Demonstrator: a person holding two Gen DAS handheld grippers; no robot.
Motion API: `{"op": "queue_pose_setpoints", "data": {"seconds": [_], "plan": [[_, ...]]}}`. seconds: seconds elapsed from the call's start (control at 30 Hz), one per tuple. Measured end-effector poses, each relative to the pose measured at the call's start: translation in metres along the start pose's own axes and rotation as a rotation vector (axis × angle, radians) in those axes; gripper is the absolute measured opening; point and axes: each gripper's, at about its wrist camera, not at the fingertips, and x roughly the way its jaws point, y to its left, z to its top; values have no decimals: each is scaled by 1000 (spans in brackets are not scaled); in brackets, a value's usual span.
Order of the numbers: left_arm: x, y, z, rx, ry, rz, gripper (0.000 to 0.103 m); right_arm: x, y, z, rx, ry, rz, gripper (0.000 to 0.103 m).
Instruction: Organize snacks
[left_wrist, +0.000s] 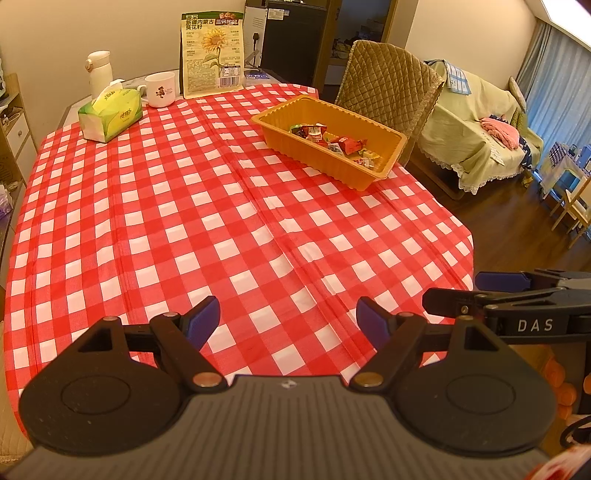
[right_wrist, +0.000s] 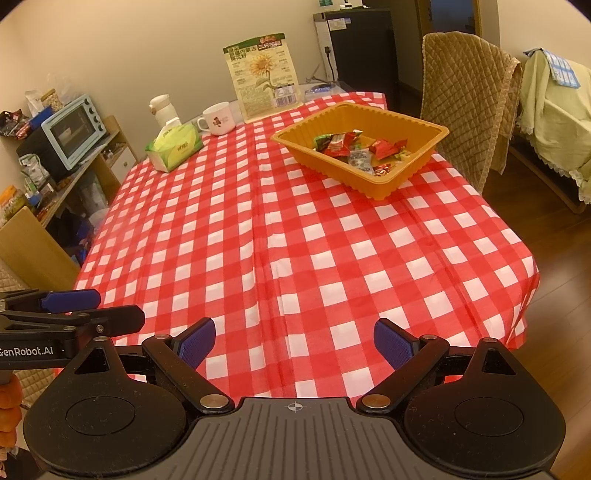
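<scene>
Left gripper (left_wrist: 288, 321): jaws spread wide, nothing between the blue pads, poised over the near edge of the table.
Right gripper (right_wrist: 294, 343): jaws likewise wide apart, empty, over the near edge; it sits just beside the left one.
Tablecloth (left_wrist: 221, 221): red-and-white check, creased lengthwise, bare across the middle.
Orange tray (left_wrist: 369, 175): far right part of the table, beside the quilted chair (left_wrist: 388, 85).
Snacks (left_wrist: 332, 142): small wrapped pieces, mostly red, some green and yellow, all lying inside the tray.
Sunflower seed bag (left_wrist: 212, 55): standing upright at the far edge.
White mug (left_wrist: 159, 89): far left, near the bag.
Tissue box (left_wrist: 110, 114): green, just beside the mug.
White flask (left_wrist: 99, 68): behind the tissue box.
Toaster oven (right_wrist: 74, 125): pale blue, on a side shelf off to the left.
</scene>
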Motion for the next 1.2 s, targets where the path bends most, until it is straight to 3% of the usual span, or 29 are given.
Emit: {"op": "queue_pose_setpoints", "data": {"seconds": [1.2], "plan": [[9, -2, 5, -3, 10, -11, 79, 7, -2, 3, 2, 10, -7, 92]]}}
